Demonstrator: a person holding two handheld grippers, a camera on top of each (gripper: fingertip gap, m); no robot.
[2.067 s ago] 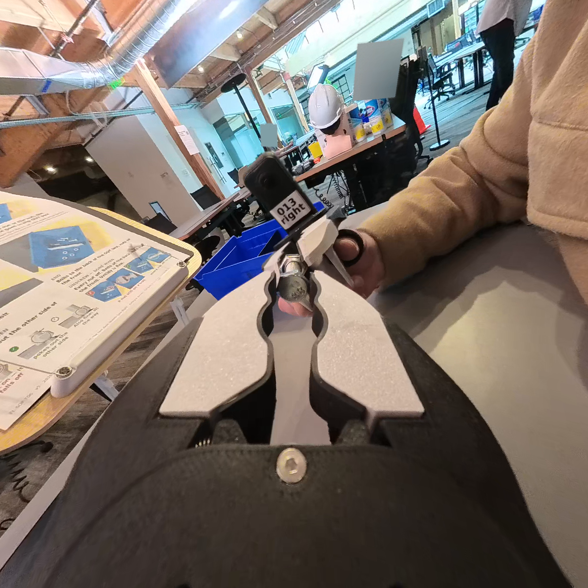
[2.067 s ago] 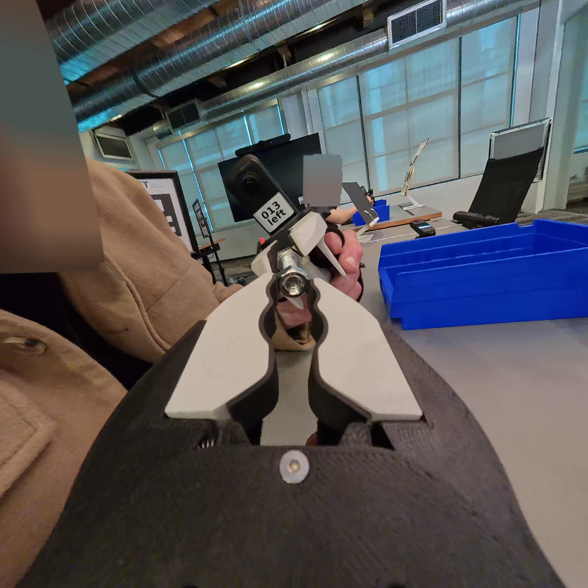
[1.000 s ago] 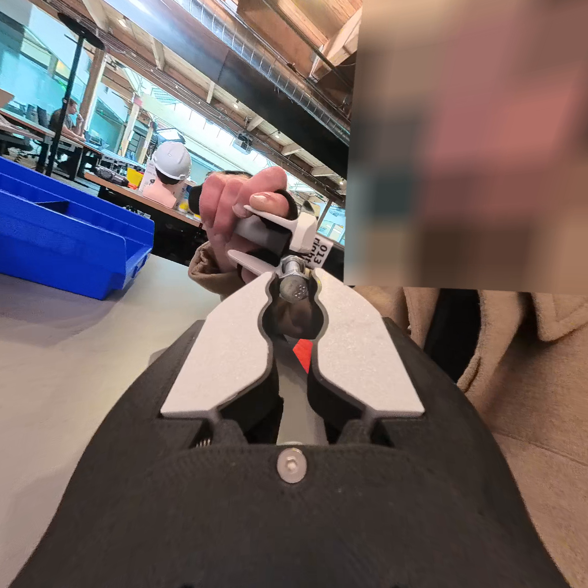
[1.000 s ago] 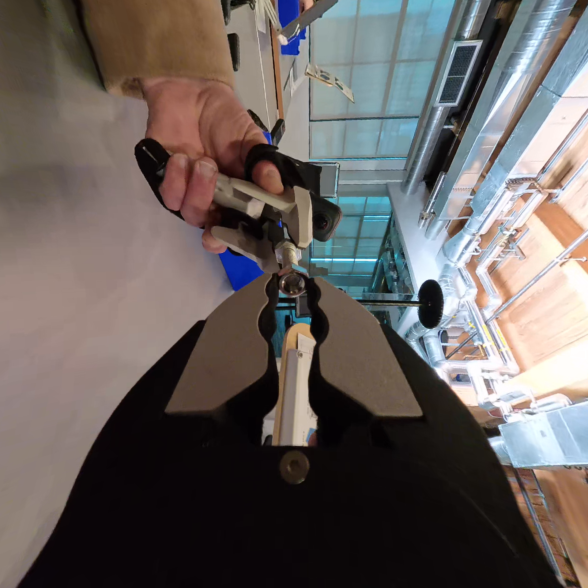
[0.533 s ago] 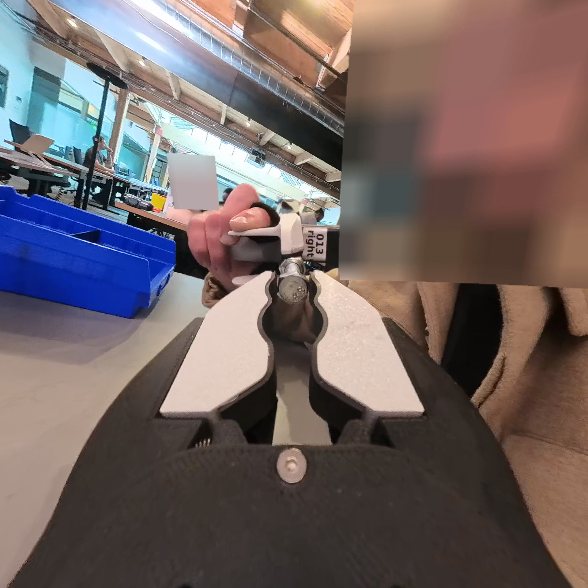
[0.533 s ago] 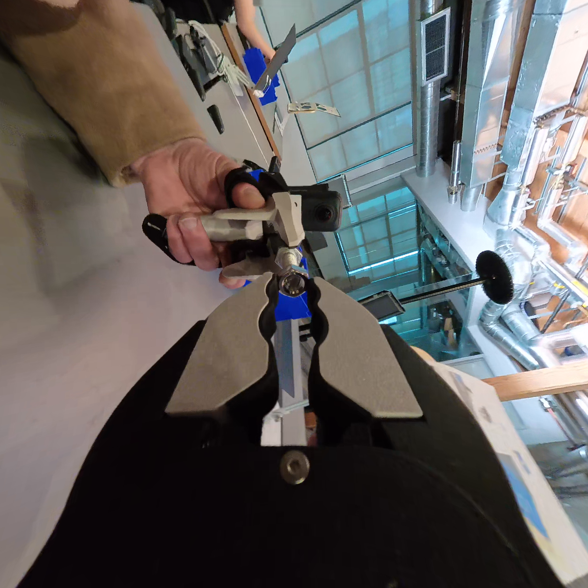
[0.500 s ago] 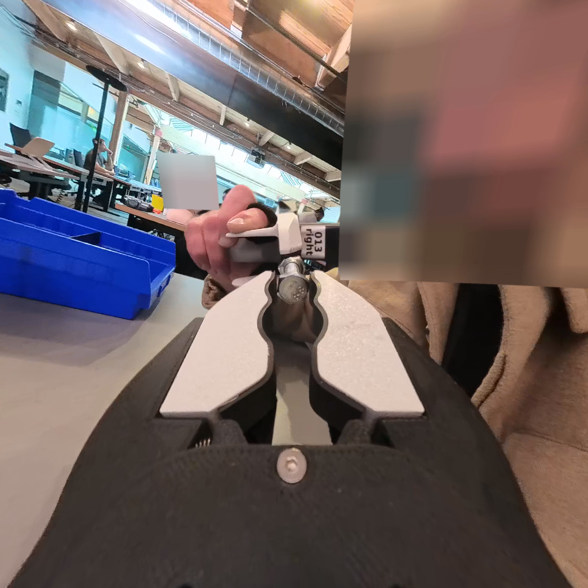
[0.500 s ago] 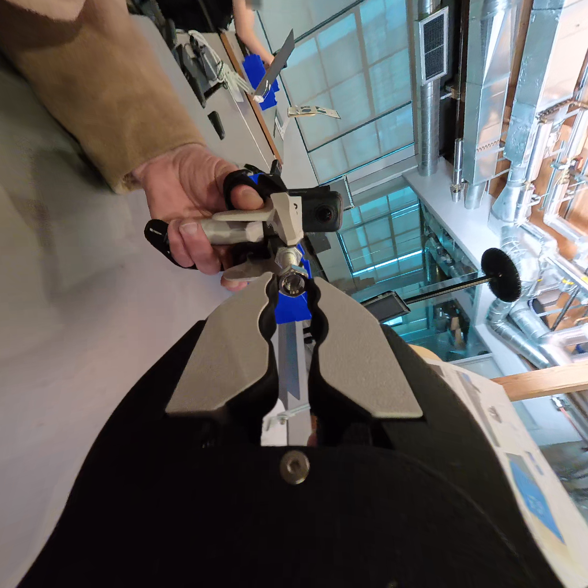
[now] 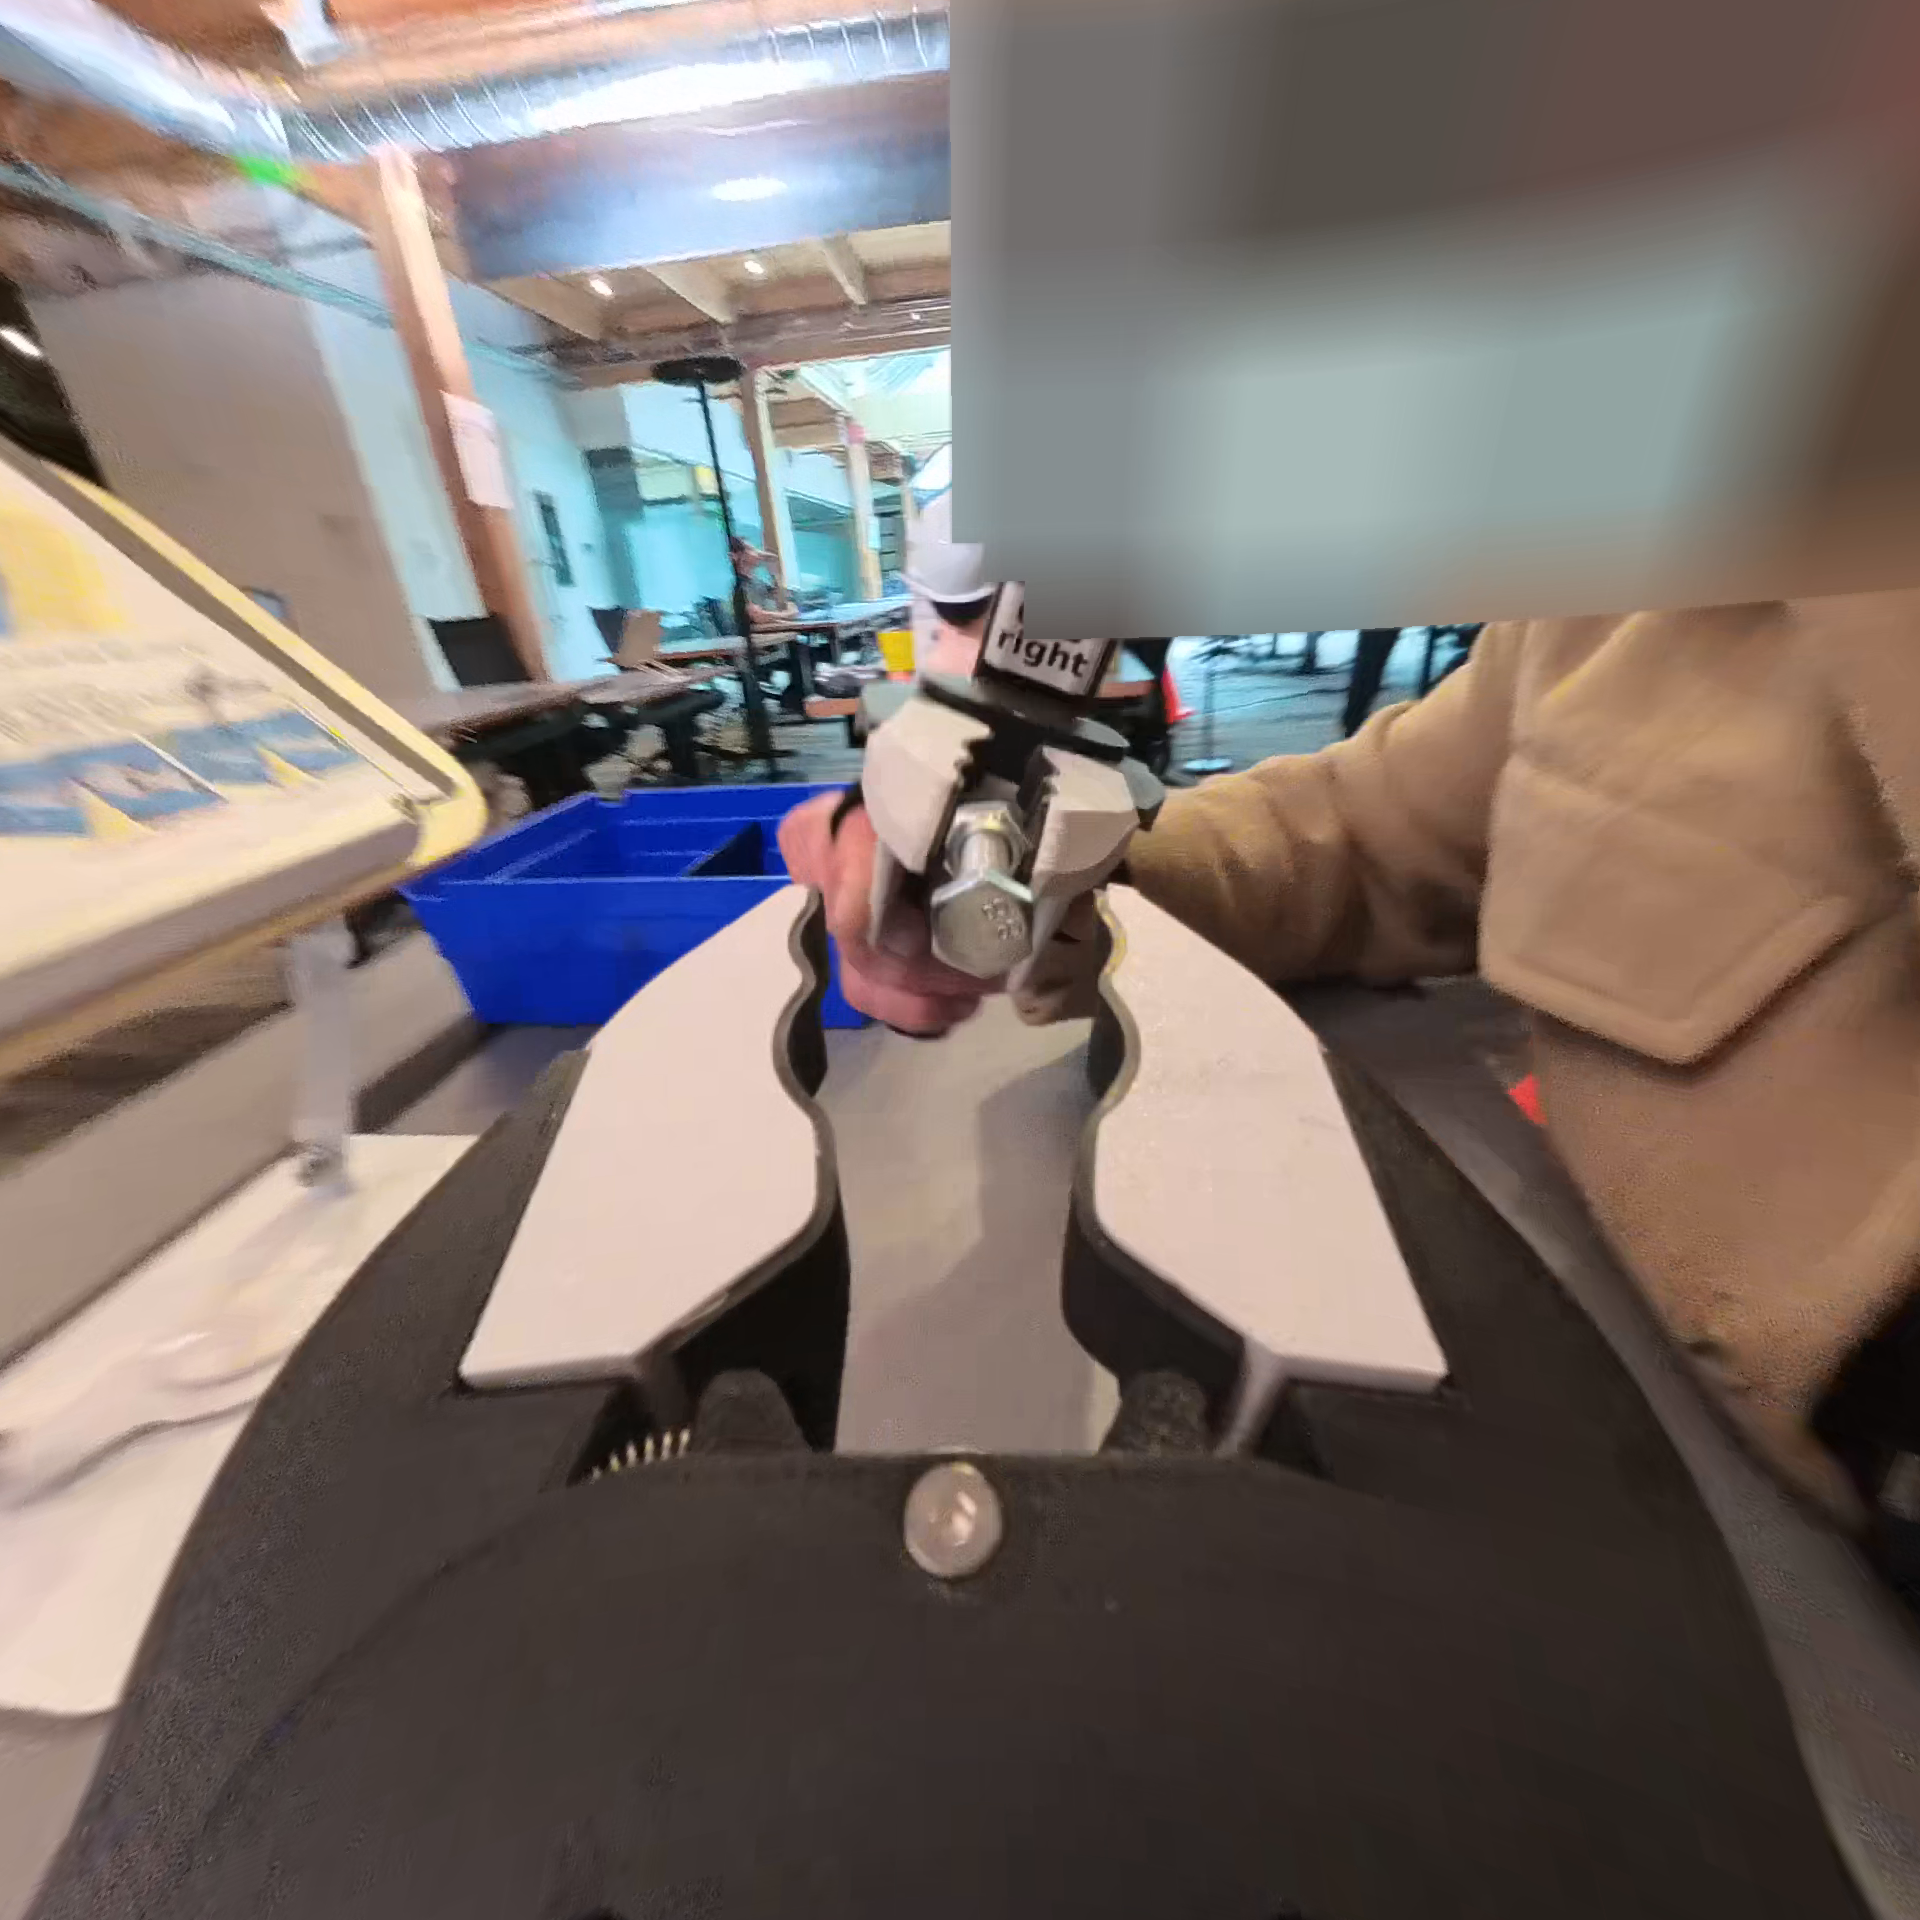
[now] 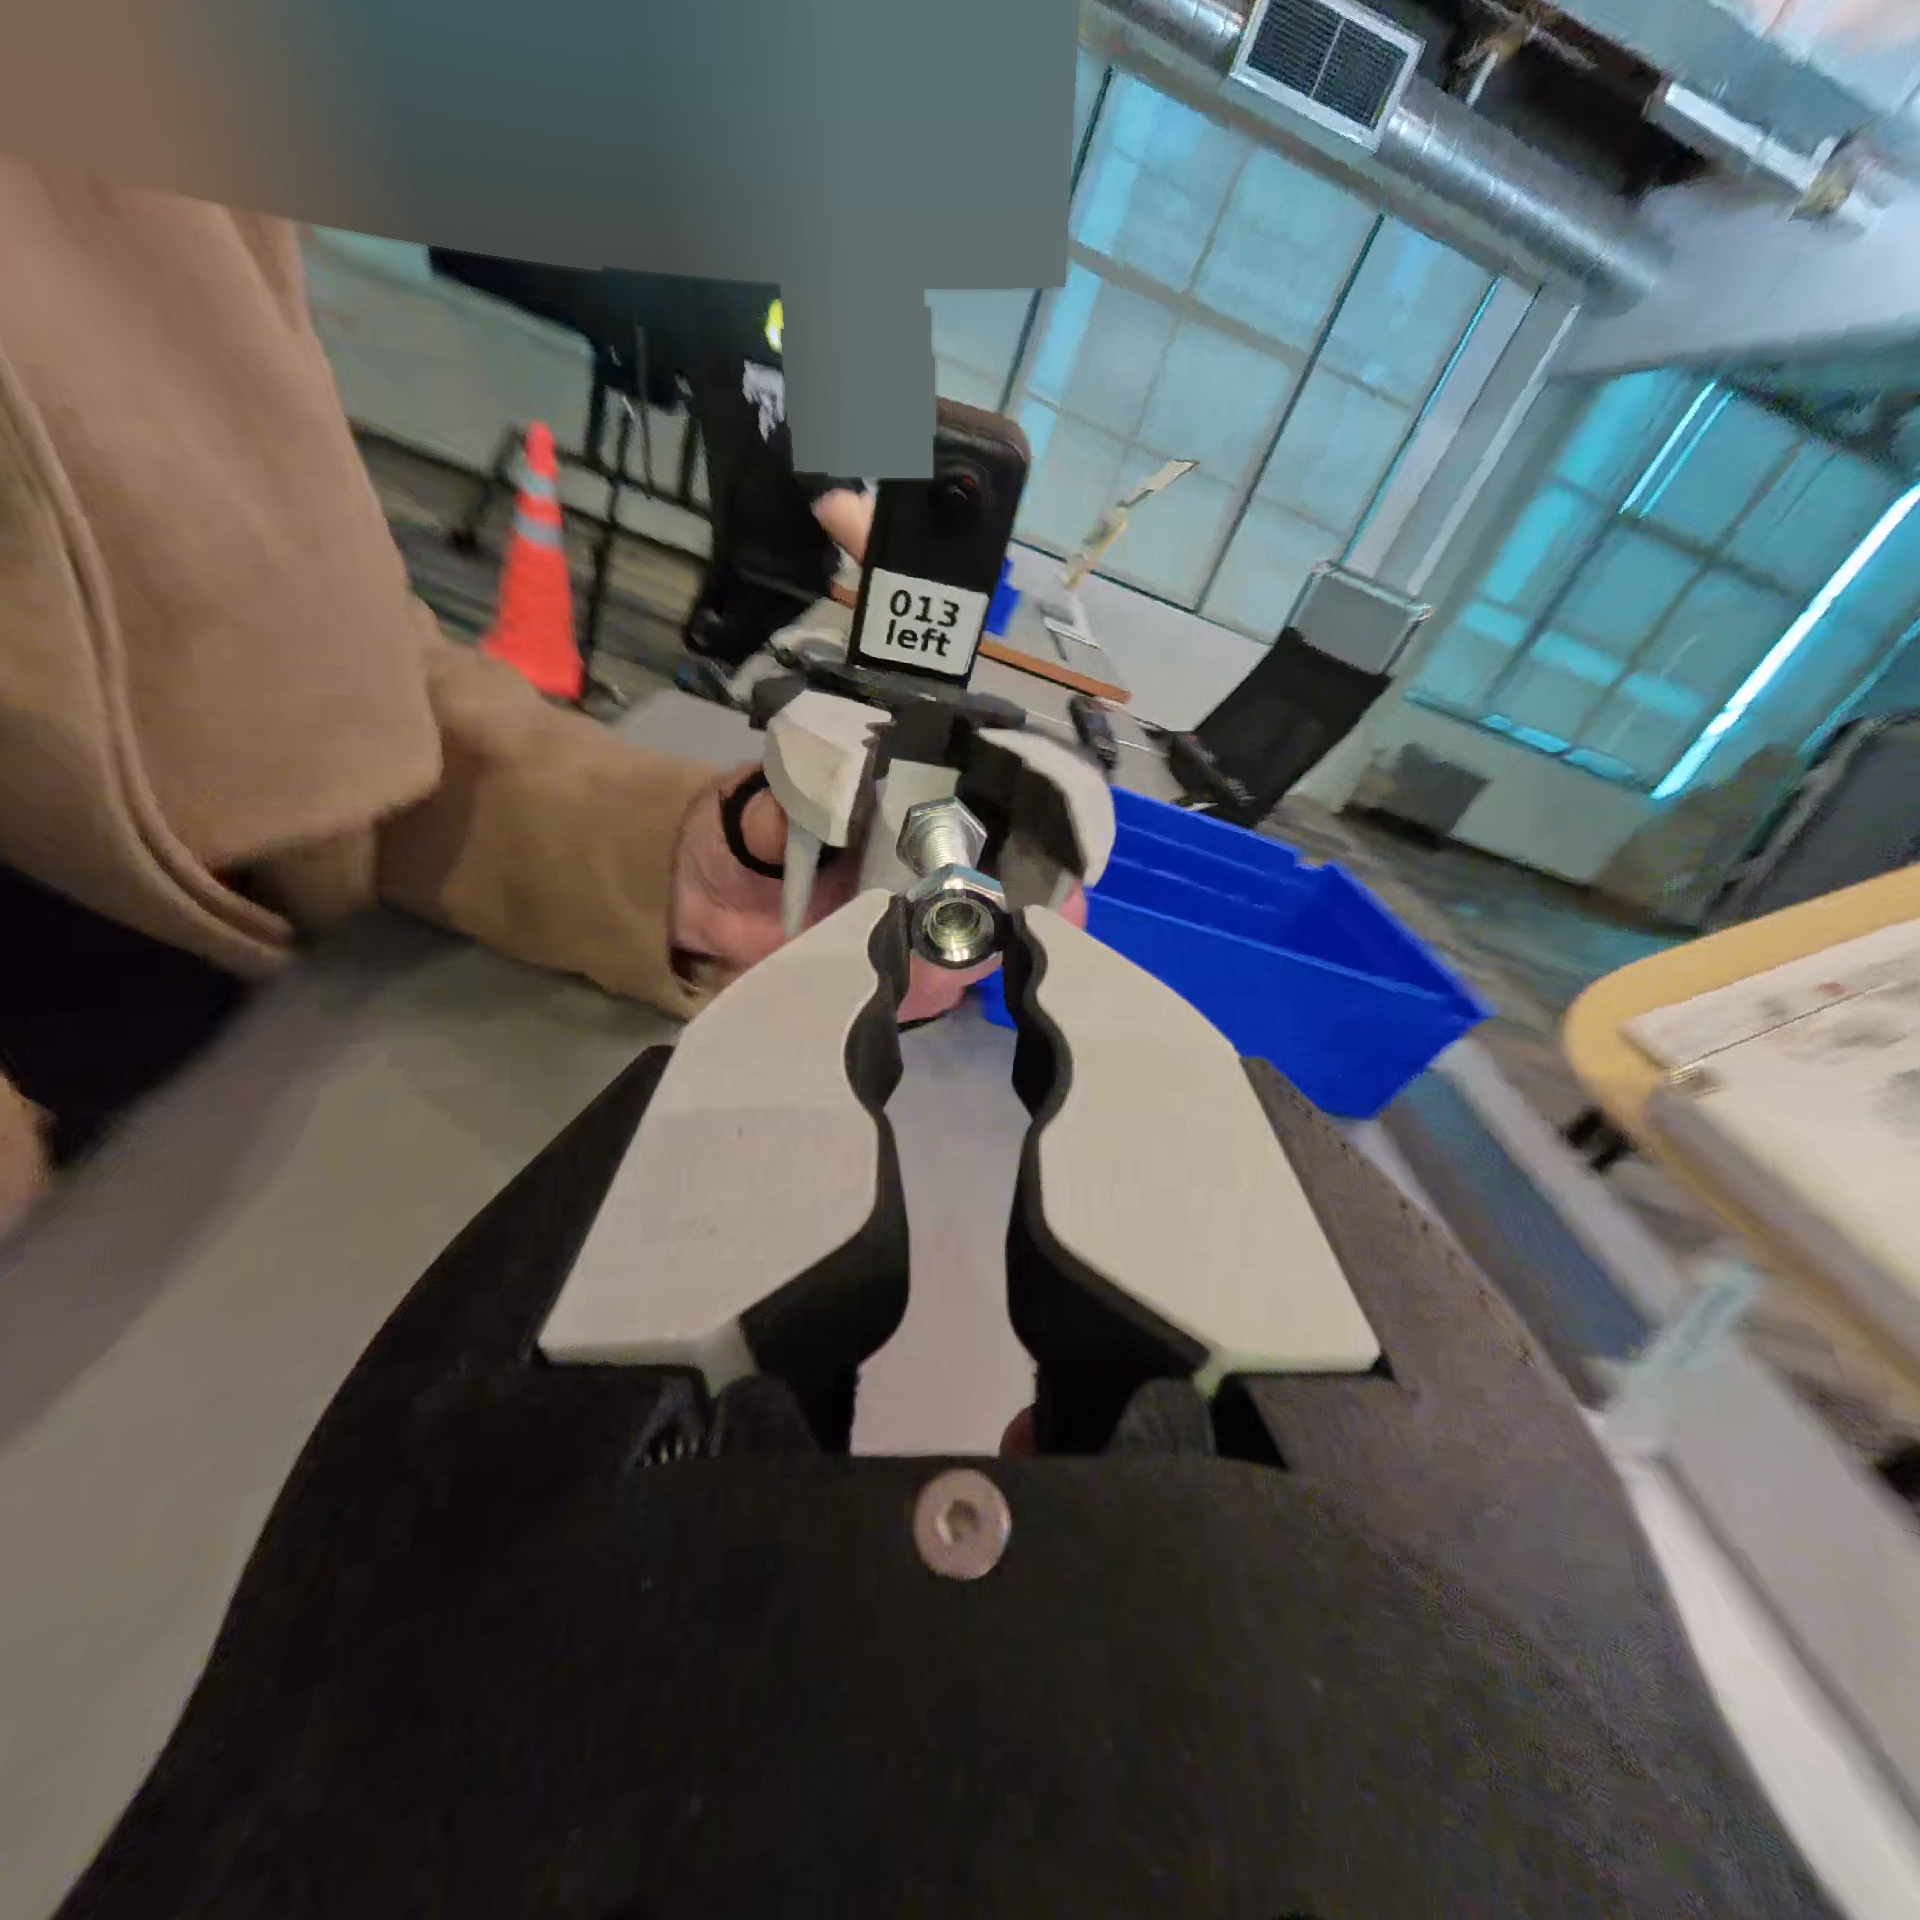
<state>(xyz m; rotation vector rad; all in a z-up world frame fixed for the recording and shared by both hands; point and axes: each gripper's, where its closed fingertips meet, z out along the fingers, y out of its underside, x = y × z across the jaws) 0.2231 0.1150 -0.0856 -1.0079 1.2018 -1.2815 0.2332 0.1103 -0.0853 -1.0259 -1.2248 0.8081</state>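
While the right gripper (image 10: 953, 914) is clamped at its fingertips on a steel hex nut (image 10: 951, 928), the left gripper (image 9: 961, 904) faces it tip to tip with its jaws spread wide and nothing pinched between them. The nut sits on a hex bolt (image 9: 982, 920) whose head points toward the left gripper. In the left wrist view that head hangs at 12 o'clock, level with the parted fingertips and touched by neither. From the right wrist view the nut seems to sit at the very end of the thread, its bore showing as a dark hollow. A short stretch of bare thread runs on toward the head, so the two parts are joined but not run up tight, as far as can be judged. Both tools are held in the air above a grey tabletop (image 9: 956, 1195), and a hand (image 9: 873, 935) in a tan sleeve (image 9: 1299, 862) grips the right one. A blue parts bin (image 9: 623, 904) lies at 10 o'clock in the left view and at 2 o'clock in the right view. An illustrated instruction board (image 9: 208, 831) on a tilted stand juts in at 9 o'clock. An orange traffic cone (image 10: 535, 561) stands far off at 10 o'clock in the right view.
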